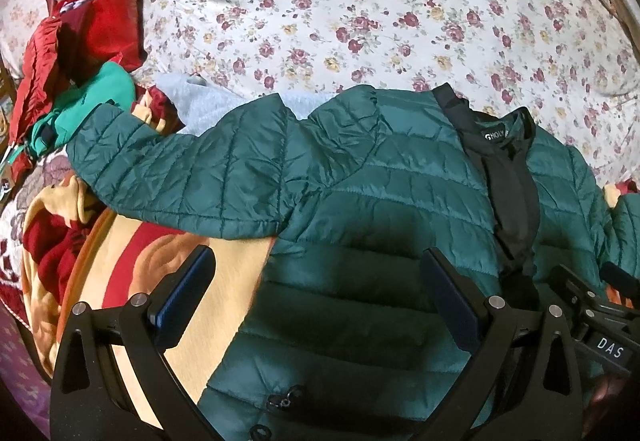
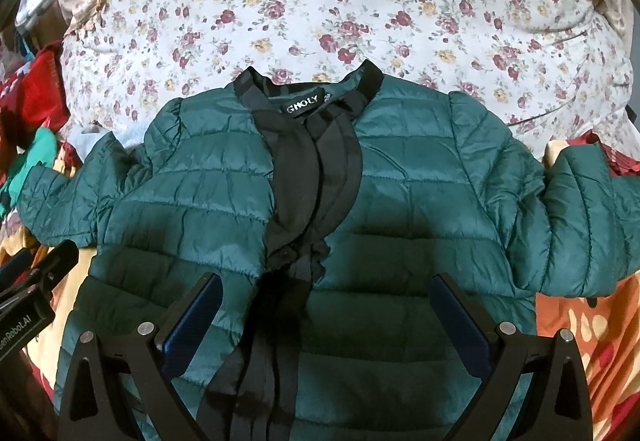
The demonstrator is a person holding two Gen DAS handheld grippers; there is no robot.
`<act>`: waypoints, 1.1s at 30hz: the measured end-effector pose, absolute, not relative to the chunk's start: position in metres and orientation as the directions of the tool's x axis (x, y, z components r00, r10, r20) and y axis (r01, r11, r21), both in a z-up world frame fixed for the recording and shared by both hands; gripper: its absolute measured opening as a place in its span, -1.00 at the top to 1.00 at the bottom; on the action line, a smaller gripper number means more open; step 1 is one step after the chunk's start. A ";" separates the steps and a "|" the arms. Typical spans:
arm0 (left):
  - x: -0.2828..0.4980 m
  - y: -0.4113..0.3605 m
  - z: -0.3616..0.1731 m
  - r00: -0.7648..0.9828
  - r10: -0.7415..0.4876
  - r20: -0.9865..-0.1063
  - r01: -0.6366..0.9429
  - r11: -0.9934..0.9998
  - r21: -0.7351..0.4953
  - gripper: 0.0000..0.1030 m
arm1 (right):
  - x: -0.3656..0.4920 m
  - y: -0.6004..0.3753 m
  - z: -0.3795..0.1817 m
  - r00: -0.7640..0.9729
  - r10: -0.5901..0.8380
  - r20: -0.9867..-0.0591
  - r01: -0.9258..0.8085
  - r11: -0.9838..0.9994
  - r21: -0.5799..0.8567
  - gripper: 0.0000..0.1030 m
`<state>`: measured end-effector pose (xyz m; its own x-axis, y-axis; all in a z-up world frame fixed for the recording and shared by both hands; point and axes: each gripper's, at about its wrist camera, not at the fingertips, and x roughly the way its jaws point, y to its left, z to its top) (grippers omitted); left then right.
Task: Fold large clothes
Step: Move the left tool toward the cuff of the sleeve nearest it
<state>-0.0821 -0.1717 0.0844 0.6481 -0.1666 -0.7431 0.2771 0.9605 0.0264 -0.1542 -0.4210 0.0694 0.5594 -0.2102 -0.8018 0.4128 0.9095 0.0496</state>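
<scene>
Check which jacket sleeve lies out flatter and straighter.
The jacket's left-hand sleeve as seen from the cameras: it stretches out sideways over the striped blanket. The other sleeve bends down at its elbow.

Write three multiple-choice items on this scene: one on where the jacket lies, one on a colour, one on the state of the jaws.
1. The green quilted jacket lies:
A. on a hanger
B. spread face up on the bed
C. rolled in a ball

2. Its front trim is:
A. black
B. white
C. yellow

3. The left gripper and right gripper have their jaws:
A. clamped on a sleeve
B. shut, empty
C. open, empty

Answers: 1 B, sleeves lie out to both sides over the floral sheet. 2 A, a dark band runs from the collar down. 3 C, jacket shows between the parted jaws.
</scene>
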 end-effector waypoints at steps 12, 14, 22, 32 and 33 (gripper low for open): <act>-0.066 -0.166 0.084 0.645 -0.141 -0.751 0.250 0.968 0.033 -0.99 | -0.140 -0.418 0.064 0.550 -0.205 -0.810 0.393 0.919 0.034 -0.99; -0.066 -0.165 0.083 0.644 -0.142 -0.752 0.248 0.968 0.029 -0.99 | -0.138 -0.417 0.064 0.548 -0.205 -0.811 0.389 0.921 0.031 -0.99; -0.068 -0.168 0.083 0.639 -0.147 -0.755 0.256 0.966 0.028 -0.99 | -0.136 -0.415 0.066 0.552 -0.206 -0.808 0.382 0.924 0.026 -0.99; -0.067 -0.169 0.085 0.638 -0.146 -0.756 0.249 0.968 0.023 -0.99 | -0.131 -0.410 0.066 0.549 -0.194 -0.813 0.368 0.929 0.027 -0.99; -0.067 -0.169 0.085 0.638 -0.147 -0.756 0.248 0.969 0.021 -0.99 | -0.130 -0.410 0.066 0.550 -0.193 -0.813 0.366 0.930 0.027 -0.99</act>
